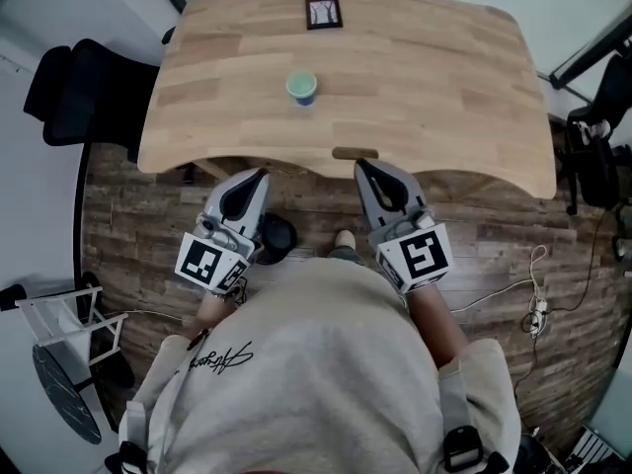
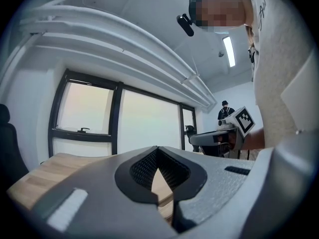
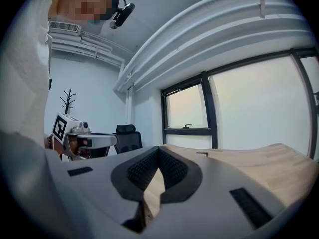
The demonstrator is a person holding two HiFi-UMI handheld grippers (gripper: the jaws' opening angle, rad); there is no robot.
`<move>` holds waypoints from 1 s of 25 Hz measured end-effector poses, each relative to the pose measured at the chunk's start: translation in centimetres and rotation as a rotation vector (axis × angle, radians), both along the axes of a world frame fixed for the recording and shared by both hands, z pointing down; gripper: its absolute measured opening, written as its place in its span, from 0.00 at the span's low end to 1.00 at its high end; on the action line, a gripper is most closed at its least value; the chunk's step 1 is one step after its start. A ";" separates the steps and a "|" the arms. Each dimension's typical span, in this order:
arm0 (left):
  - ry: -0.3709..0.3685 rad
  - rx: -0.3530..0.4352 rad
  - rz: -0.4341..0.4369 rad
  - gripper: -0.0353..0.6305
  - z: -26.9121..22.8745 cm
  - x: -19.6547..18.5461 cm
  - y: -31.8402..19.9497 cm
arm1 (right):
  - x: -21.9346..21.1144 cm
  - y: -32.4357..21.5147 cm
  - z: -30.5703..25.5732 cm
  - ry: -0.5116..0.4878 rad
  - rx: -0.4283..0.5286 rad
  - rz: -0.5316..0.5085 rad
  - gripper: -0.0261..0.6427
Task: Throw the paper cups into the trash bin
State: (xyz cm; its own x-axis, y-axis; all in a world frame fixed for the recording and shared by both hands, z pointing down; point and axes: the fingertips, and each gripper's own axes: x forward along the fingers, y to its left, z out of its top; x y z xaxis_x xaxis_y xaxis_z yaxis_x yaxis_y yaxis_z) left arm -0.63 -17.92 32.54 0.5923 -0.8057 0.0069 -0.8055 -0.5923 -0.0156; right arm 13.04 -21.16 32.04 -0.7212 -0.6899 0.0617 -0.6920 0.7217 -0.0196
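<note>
We stand at the near edge of a wooden table [image 1: 444, 87], holding both grippers level and pointing them at its rim. The left gripper [image 1: 261, 174] sits at our 11 o'clock and the right gripper [image 1: 361, 164] at our 1 o'clock, well apart from each other. Each one's own view shows its jaws clenched, tips meeting, with nothing between them but a sliver of tabletop seen through the gap behind the tips.

The paper cup [image 1: 301, 88], with a green rim and a blue body, stands upright on the table at our 12 o'clock. It is well beyond both grippers and touched by neither. Farther along the same line, near the far edge, a black-framed marker card [image 1: 323, 13] lies flat.

On the plank floor under the table's near edge, just to the 3 o'clock side of the left gripper, stands a dark round bin [image 1: 278, 237]. We cannot see into it. A black office chair [image 1: 84, 92] stands at our 10 o'clock, beside the table's left end. A white stand [image 1: 64, 324] is at our 8 o'clock, and a power strip [image 1: 538, 312] with white cables lies on the floor at our 3 o'clock.

In the left gripper view another person [image 2: 224, 111] stands far off by the wall. In the right gripper view a coat rack [image 3: 69, 101] stands against the far wall.
</note>
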 end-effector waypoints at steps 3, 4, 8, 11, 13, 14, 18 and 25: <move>-0.004 -0.001 -0.023 0.06 0.1 0.1 -2.1 | 0.3 -2.4 0.0 -0.003 0.000 -0.017 0.05; -0.004 -0.002 -0.032 0.06 0.1 0.1 -2.7 | 0.3 -3.1 0.1 -0.004 -0.003 -0.024 0.05; -0.011 -0.005 -0.067 0.06 0.3 0.0 -4.8 | 0.1 -5.5 0.7 -0.007 -0.013 -0.063 0.05; -0.025 -0.002 -0.093 0.06 0.6 0.0 -5.9 | -0.3 -7.1 1.4 -0.001 -0.018 -0.093 0.05; -0.036 -0.001 -0.108 0.06 0.7 0.1 -6.2 | -0.6 -7.6 1.8 0.001 -0.022 -0.107 0.05; -0.036 -0.003 -0.113 0.06 0.8 0.0 -6.2 | -0.7 -7.7 2.0 -0.002 -0.026 -0.110 0.05; -0.028 -0.004 -0.121 0.06 0.6 -0.9 -6.3 | -1.5 -7.8 2.0 -0.020 -0.030 -0.108 0.05; -0.012 -0.019 -0.090 0.06 0.9 -1.7 -7.0 | -2.5 -7.7 1.2 -0.027 -0.023 -0.091 0.05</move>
State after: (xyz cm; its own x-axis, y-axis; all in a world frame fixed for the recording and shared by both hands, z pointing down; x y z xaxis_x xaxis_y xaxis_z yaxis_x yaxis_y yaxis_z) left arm -2.32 -24.89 33.46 0.5172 -0.8553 0.0295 -0.8554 -0.5178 -0.0148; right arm 10.55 -28.81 33.24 -0.7825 -0.6201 0.0564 -0.6225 0.7807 -0.0550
